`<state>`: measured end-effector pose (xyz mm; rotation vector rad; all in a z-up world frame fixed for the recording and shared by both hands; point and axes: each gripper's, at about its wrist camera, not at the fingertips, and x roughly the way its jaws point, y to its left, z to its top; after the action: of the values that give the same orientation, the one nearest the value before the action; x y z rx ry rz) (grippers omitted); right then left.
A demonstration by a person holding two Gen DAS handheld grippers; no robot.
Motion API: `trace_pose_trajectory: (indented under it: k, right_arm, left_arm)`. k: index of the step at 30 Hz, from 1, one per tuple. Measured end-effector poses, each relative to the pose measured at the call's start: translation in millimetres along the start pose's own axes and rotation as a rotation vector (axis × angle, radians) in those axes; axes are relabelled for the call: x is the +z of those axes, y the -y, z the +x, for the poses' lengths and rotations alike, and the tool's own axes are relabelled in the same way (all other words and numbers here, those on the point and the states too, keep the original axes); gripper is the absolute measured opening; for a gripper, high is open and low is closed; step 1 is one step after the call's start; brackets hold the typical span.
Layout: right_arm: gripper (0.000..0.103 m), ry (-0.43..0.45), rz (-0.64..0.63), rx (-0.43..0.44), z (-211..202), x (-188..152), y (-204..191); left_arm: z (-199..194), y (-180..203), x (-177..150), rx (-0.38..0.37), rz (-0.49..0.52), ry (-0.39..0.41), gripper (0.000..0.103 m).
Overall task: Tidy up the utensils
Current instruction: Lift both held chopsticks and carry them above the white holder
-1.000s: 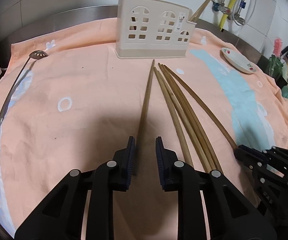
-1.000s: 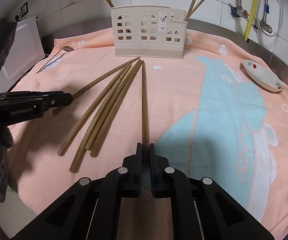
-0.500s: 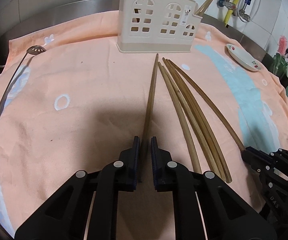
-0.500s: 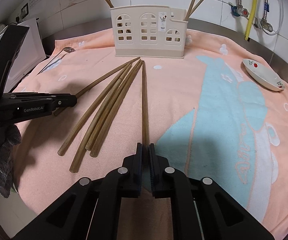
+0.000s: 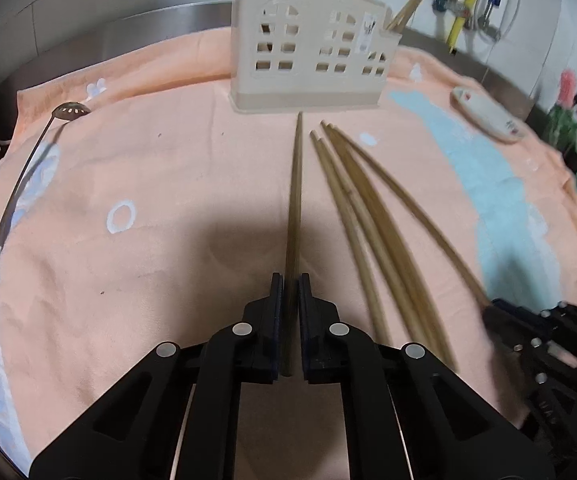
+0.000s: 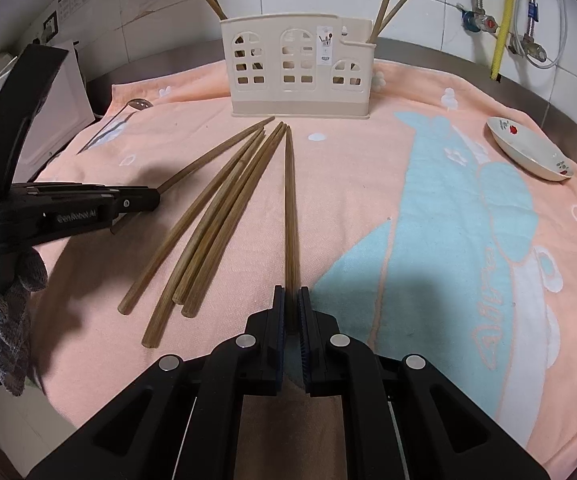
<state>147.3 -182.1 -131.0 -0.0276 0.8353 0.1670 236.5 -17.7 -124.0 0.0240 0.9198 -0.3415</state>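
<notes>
My left gripper point(image 5: 290, 280) has its jaws closing tight on the thick end of one wooden chopstick point(image 5: 294, 200), and the pads press its sides. The stick points at the cream utensil holder point(image 5: 312, 60). In the right wrist view this left gripper point(image 6: 152, 199) comes in from the left edge. My right gripper point(image 6: 291, 294) is shut on another chopstick point(image 6: 290, 208), the rightmost of the fan. Several loose chopsticks point(image 6: 216, 224) lie between the two held ones. The holder point(image 6: 296, 72) has chopsticks standing in both end slots.
A peach towel point(image 6: 368, 160) with a blue whale covers the counter. A slotted metal spoon point(image 5: 20, 176) lies along its left side. A small white dish point(image 6: 528, 152) sits at the right. A white appliance point(image 6: 60, 104) stands at the far left, and pipes run on the tiled wall behind.
The left jaws have closed from a clear gap onto the chopstick between them. The right gripper has kept its grip and has not moved.
</notes>
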Motion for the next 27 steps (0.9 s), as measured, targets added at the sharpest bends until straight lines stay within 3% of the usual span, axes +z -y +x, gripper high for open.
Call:
trace_pose_trajectory:
  k: [7,16,27]
  right_arm:
    - [0.007,0.087,-0.01,0.001,-30,21,5]
    - [0.007,0.217,-0.047,0.035,-68,75,7]
    - [0.007,0.232,-0.1,0.089,-77,145,14]
  left_arm:
    - [-40,7,13,-0.023,0.033,0.107,0.006]
    - [-88,12,33,-0.061,0.053,0.25,0.006]
    - [-109,16,63,-0.051,0.067,0.309,0.006]
